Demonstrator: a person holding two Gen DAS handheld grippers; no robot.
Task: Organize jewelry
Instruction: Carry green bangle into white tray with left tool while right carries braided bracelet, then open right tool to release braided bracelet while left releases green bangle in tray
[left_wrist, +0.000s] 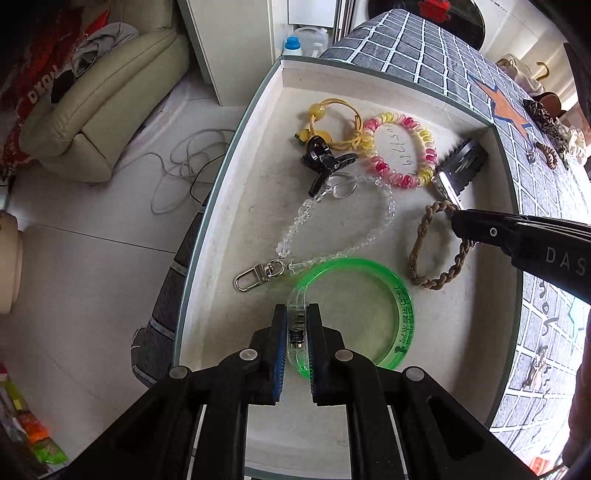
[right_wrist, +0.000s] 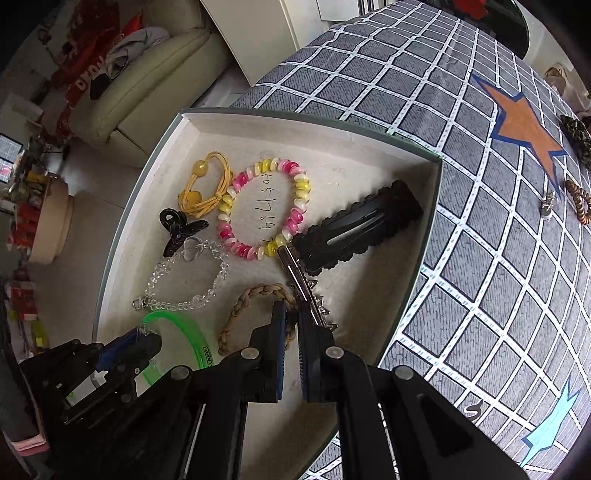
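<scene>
— Jewelry lies spread in the shallow box (left_wrist: 266, 85), right under both grippers. See the left gripper (left_wrist: 296, 325)? Its pads are clamped on the clear end of the green bangle (left_wrist: 402, 295), which rests flat on the box floor.

— And the right gripper (right_wrist: 291, 325)?

— Closed on a thin silver hair clip (right_wrist: 295, 275) that sticks out forward past its fingertips, toward the black hair clip (right_wrist: 362, 225). Just beside its left finger sits the braided tan band (right_wrist: 255, 295).

— What's farther out?

— Beyond the left gripper's tips, the clear bead chain (left_wrist: 332, 229) with its metal clasp, then a small black claw clip (left_wrist: 325, 158), the yellow cord ties (left_wrist: 332, 122) and the pink-and-yellow bead bracelet (left_wrist: 402, 151). The box sits on a gray checked cloth (right_wrist: 461, 122).
</scene>
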